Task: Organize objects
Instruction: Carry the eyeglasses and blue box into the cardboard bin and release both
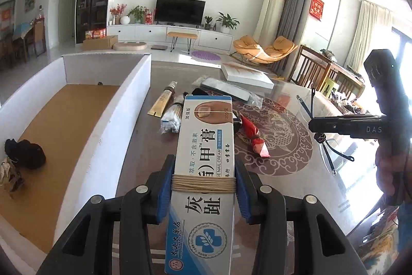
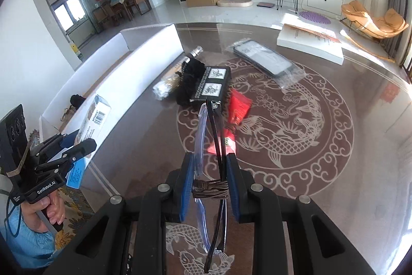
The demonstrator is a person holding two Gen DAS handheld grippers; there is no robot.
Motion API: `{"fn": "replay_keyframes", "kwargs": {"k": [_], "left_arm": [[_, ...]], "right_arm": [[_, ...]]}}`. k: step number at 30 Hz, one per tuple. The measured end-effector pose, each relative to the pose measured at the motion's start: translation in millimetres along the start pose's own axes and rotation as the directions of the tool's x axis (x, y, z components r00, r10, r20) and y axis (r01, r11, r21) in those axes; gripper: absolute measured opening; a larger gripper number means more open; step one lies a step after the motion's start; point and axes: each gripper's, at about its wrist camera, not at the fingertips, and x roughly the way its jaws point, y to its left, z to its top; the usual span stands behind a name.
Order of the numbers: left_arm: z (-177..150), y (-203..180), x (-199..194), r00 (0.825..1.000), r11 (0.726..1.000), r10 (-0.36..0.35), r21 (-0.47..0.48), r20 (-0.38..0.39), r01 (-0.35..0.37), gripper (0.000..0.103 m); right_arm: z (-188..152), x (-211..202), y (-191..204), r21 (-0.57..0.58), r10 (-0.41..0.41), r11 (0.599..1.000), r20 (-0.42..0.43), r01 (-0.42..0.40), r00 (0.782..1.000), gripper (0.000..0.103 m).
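My left gripper (image 1: 203,172) is shut on a long white and blue nail cream box (image 1: 206,146), held above the table just right of the white cardboard box (image 1: 103,125). It also shows in the right wrist view (image 2: 95,115), held by the left gripper (image 2: 74,143). My right gripper (image 2: 209,172) is shut on a pair of folded black-framed glasses (image 2: 216,135), held above the table. In the left wrist view the right gripper (image 1: 316,124) and the glasses (image 1: 327,153) are at the right. Inside the cardboard box lies a black item (image 1: 25,153).
On the glass table (image 2: 334,146) lie a red packet (image 2: 238,110), a black comb with its card (image 2: 203,86), a bagged phone case (image 2: 267,61), a tube (image 1: 164,99), a bagged bundle of sticks (image 1: 171,117) and a white flat box (image 2: 311,43).
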Motion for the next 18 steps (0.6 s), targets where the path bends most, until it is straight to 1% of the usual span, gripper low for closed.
{"fn": "replay_keyframes", "kwargs": {"k": [2,4,6,9,11,12,14,15,16,17,18], "left_arm": [[13.1,20.6,-20.7,0.999,1.000,0.023,-0.015,0.030,-0.023,0.043],[23.9,47.1,-35.6,0.997,0.997,0.066,-0.033,0.039,-0.065,0.043],[30.1,77.2,-46.6,0.989,0.989,0.142,-0.047,0.042,-0.140,0.043],[30.6,127.8,-55.4,0.965,0.962,0.263,-0.083,0.004,-0.262,0.043],[24.2,159.8,-58.4,0.944,0.938,0.328,-0.109,-0.034,-0.330,0.043],[20.1,173.6,-57.0,0.935,0.927,0.352,-0.119,-0.056,-0.356,0.043],[10.8,196.1,-49.8,0.914,0.906,0.387,-0.135,-0.123,-0.401,0.044],[6.6,206.1,-43.5,0.898,0.891,0.409,-0.143,-0.162,-0.432,0.045],[1.0,213.3,-37.5,0.881,0.876,0.430,-0.146,-0.199,-0.460,0.046],[-3.5,219.4,-29.8,0.862,0.860,0.451,-0.144,-0.229,-0.489,0.054],[-7.5,223.5,-25.0,0.845,0.846,0.474,-0.140,-0.246,-0.515,0.068]], "right_arm": [[19.9,-4.1,34.5,-0.029,0.067,0.997,0.051,-0.065,0.996,0.026],[39.7,-3.7,72.5,-0.057,0.149,0.988,0.089,-0.144,0.985,0.026],[58.8,3.3,112.1,-0.080,0.240,0.969,0.104,-0.232,0.965,0.026],[83.4,19.9,171.6,-0.099,0.369,0.928,0.102,-0.360,0.924,0.026],[94.7,33.7,208.6,-0.112,0.426,0.903,0.096,-0.415,0.900,0.026],[99.0,42.6,226.5,-0.122,0.445,0.893,0.087,-0.434,0.891,0.026],[103.0,64.7,255.7,-0.128,0.463,0.882,0.063,-0.453,0.884,0.027],[102.6,78.9,267.2,-0.119,0.471,0.878,0.041,-0.464,0.881,0.028],[101.0,95.6,276.8,-0.109,0.465,0.880,0.011,-0.462,0.885,0.031],[98.4,112.9,284.0,-0.100,0.449,0.888,-0.028,-0.449,0.893,0.038],[95.0,130.3,288.9,-0.086,0.424,0.899,-0.065,-0.429,0.903,0.057]]}}
